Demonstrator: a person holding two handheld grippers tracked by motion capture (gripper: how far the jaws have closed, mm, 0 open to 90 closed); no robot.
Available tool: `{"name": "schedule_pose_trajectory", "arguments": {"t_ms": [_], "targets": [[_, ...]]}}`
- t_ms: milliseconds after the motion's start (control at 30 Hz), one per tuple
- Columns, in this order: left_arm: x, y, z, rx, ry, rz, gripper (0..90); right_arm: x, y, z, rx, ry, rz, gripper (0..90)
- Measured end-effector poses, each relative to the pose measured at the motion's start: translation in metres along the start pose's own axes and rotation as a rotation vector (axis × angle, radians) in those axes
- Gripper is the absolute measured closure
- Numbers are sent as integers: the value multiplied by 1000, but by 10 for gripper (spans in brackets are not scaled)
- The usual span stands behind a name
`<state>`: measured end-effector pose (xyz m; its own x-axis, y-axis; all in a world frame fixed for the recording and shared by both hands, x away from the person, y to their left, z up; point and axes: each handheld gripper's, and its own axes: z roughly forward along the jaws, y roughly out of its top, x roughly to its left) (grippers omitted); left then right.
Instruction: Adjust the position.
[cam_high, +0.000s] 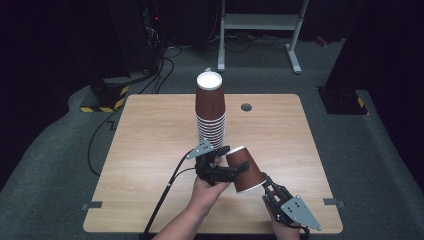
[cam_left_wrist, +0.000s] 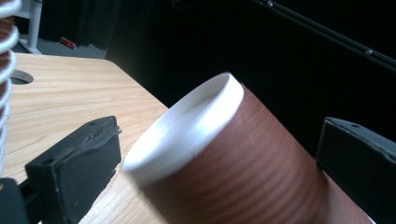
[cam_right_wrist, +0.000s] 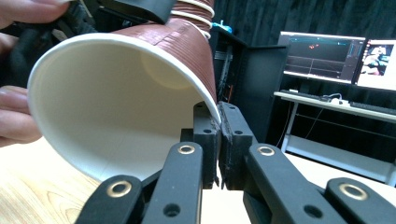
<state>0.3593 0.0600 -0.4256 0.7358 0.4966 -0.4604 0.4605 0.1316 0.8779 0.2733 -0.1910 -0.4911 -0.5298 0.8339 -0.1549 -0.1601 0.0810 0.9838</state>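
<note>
A tall stack of upturned brown paper cups (cam_high: 210, 107) stands at the middle of the wooden table (cam_high: 150, 140); its white rims (cam_left_wrist: 4, 70) show at the left edge of the left gripper view. A single brown cup (cam_high: 245, 171) hangs tilted above the table's front, white base (cam_left_wrist: 182, 130) toward the stack. My left gripper (cam_high: 234, 159) straddles it near the base, both jaws against its sides (cam_left_wrist: 219, 140). My right gripper (cam_high: 264, 178) is shut on the cup's open rim (cam_right_wrist: 218, 121), one jaw inside the white interior (cam_right_wrist: 116, 107), one outside.
A round cable hole (cam_high: 246, 107) lies behind and right of the stack. A white metal frame (cam_high: 260, 22) stands on the floor beyond the table. Monitors (cam_right_wrist: 322, 56) on a desk sit off to one side. The left gripper's cable (cam_high: 165, 195) trails over the front edge.
</note>
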Motion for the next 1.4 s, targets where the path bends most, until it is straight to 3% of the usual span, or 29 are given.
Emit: {"name": "schedule_pose_trajectory", "arguments": {"t_ms": [200,600,933,1200,1400], "targets": [[3,0,-4,-1,10,-2,5,-4,0,-1,2,-15,18,866],[5,0,-12,-3,37,21,20,-4,-1,-2,8,-2,24,868],[6,-2,-38,27,71,128,50,-6,-3,-1,25,0,32,868],[16,-14,-57,61,143,171,57,-7,-4,0,47,0,36,867],[22,-25,-69,108,222,260,59,-9,-5,-1,62,-5,42,867]]}}
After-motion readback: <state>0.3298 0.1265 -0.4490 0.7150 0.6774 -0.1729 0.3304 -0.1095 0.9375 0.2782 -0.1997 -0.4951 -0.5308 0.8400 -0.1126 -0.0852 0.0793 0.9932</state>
